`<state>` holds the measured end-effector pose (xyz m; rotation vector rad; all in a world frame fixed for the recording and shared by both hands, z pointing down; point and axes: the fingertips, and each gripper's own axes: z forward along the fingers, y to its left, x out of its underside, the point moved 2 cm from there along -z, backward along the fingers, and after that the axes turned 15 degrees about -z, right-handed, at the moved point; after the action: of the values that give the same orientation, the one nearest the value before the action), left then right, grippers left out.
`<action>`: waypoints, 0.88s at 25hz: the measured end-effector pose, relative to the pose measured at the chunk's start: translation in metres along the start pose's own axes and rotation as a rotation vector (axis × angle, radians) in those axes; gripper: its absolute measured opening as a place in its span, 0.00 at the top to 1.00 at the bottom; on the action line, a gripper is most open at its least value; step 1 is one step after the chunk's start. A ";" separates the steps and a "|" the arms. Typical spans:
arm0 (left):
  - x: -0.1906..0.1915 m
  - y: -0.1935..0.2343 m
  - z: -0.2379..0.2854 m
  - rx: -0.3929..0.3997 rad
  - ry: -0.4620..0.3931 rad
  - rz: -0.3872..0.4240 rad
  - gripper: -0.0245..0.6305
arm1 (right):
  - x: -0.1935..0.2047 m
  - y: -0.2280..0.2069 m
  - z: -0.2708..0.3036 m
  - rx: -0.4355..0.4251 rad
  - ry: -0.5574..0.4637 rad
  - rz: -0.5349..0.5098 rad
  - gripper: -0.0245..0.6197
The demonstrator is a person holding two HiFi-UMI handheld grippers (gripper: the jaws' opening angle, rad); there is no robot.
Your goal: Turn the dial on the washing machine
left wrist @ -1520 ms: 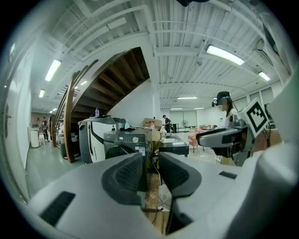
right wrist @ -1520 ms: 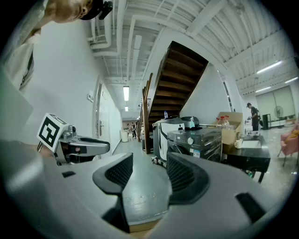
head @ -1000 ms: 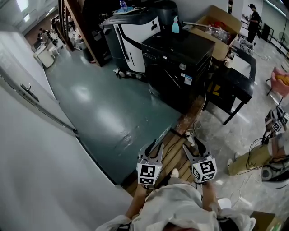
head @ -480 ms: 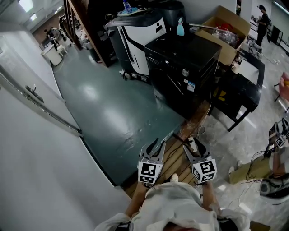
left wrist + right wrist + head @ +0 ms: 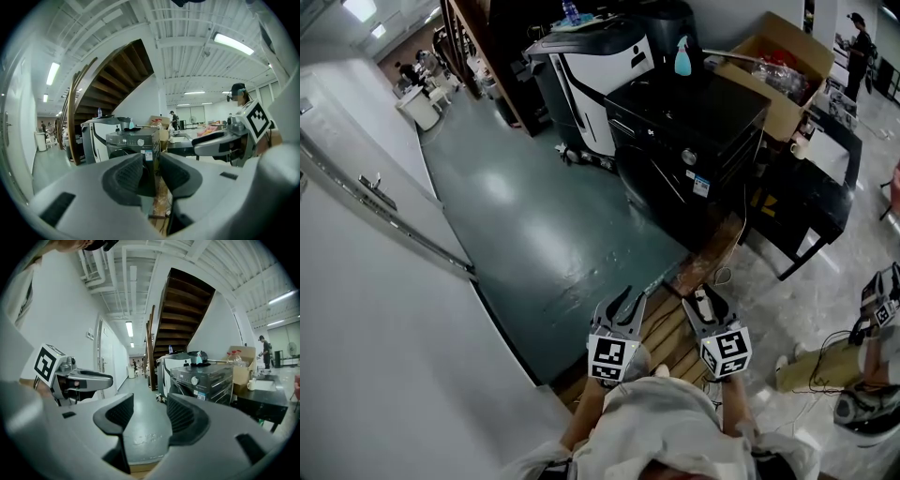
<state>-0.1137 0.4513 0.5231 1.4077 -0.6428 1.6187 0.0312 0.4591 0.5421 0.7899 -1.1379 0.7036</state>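
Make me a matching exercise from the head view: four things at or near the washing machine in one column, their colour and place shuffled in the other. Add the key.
Things:
1. spray bottle
2. dial
3. box
4. table

Colour and place:
A. black, right of the washer
B. silver, on the washer's front
C. pale blue, on top of the washer
D. brown cardboard, open, beyond the table

Pairs: 1-C, 2-B, 3-D, 4-A
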 end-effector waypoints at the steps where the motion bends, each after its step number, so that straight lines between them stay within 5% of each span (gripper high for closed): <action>1: -0.002 0.001 0.002 -0.002 0.000 0.001 0.78 | -0.001 -0.001 0.002 -0.004 0.000 0.000 0.62; 22: -0.043 0.063 0.068 0.067 0.031 -0.017 0.77 | -0.036 -0.036 0.081 0.049 0.056 0.003 0.62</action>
<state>-0.1343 0.3524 0.5071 1.4300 -0.5623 1.6589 0.0099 0.3692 0.5188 0.8052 -1.0750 0.7546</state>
